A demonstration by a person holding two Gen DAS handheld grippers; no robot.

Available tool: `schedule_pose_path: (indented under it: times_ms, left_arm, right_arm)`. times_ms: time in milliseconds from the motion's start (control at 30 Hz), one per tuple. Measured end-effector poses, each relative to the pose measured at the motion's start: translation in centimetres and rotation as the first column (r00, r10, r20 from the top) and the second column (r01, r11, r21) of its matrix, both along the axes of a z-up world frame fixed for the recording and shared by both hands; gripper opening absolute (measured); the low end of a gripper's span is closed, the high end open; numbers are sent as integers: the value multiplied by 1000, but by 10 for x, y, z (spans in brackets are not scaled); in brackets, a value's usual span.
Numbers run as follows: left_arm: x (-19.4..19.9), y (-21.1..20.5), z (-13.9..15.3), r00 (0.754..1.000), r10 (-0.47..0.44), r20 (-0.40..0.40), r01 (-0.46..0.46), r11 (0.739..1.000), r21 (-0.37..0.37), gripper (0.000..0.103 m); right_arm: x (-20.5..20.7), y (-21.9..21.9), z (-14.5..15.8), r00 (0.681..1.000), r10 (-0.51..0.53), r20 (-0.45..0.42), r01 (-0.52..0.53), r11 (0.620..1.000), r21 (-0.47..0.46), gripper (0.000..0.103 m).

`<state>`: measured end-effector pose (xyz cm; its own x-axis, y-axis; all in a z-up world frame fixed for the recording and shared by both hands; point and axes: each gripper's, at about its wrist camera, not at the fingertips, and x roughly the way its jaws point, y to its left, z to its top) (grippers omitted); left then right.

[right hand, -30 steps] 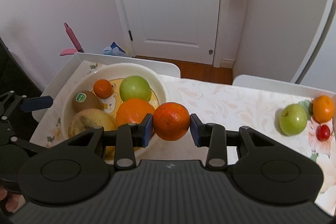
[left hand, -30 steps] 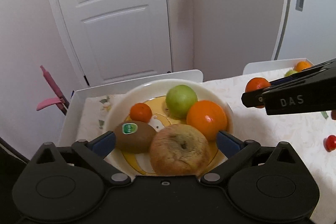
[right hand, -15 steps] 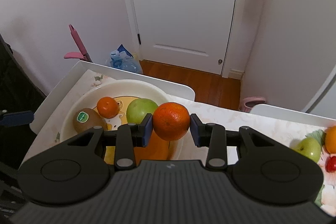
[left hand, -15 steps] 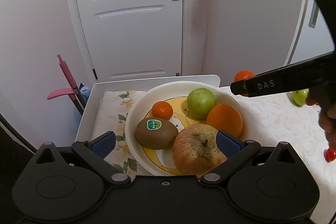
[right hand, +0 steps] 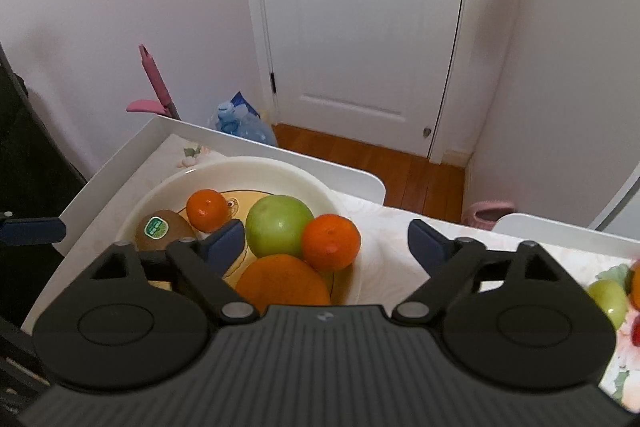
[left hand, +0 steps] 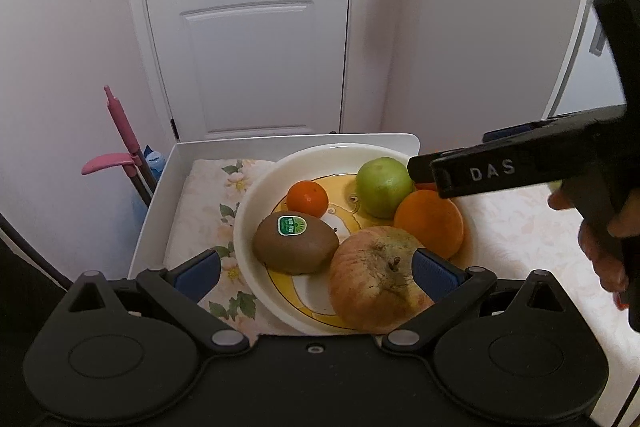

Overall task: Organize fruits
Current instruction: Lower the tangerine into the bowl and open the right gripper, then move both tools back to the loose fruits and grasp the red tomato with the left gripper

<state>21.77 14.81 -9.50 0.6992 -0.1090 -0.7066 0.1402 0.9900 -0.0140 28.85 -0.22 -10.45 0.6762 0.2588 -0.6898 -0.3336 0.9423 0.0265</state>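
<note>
Tangerine point(right hand: 330, 242) rests in bowl point(right hand: 280, 169) — right tool point(right hand: 326, 241) released (left tool point(left hand: 316, 269) too).

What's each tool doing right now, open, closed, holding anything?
Left tool: open, holding nothing, fingers either side of the bowl's near fruit.
Right tool: open, holding nothing; the mandarin sits in the bowl.

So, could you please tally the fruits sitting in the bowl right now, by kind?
In the bowl:
Kiwi: 1
Green apple: 1
Russet apple: 1
Large orange: 1
Small mandarins: 2
Total: 6
</note>
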Motion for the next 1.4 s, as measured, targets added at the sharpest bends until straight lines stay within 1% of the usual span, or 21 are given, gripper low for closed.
schedule_pose_path:
  times_ms: [233, 500, 700, 800, 933, 1033, 1133, 1300, 1400]
  left_arm:
    - [-7, -4, 8, 1000, -18, 9, 18, 1000, -7, 103]
    - [-20, -10, 29, 999, -33, 23, 33, 999, -20, 103]
    - [-27, -23, 46, 997, -66, 44, 67, 997, -24, 103]
    - [-31, -37, 53, 992, -107, 61, 108, 994, -20, 103]
    - [-39, -60, 64, 987, -132, 91, 134, 991, -8, 103]
    - [-45, -80, 72, 983, -145, 110, 146, 989, -4, 103]
    - [-54, -102, 76, 982, -139, 125, 140, 990, 5, 103]
    - [-68, -144, 80, 987, -100, 122, 103, 994, -20, 103]
    - [-73, -171, 77, 990, -77, 117, 81, 996, -31, 103]
  right_arm:
    - [-22, -10, 13, 999, -39, -9, 39, 999, 24, 103]
    - [-59, -39, 47, 991, -131, 11, 131, 990, 44, 103]
    - [-88, -78, 68, 976, -219, 18, 218, 974, 59, 103]
    - [-101, -99, 74, 965, -259, 32, 257, 965, 52, 103]
    - [-118, -135, 80, 957, -288, 45, 286, 957, 43, 103]
    - [-127, -164, 81, 955, -292, 52, 290, 956, 37, 103]
    - [-133, -195, 80, 959, -280, 53, 278, 960, 27, 103]
    - [-134, -245, 77, 975, -218, 50, 219, 976, 2, 102]
    - [-127, -271, 68, 983, -177, 44, 178, 984, -18, 101]
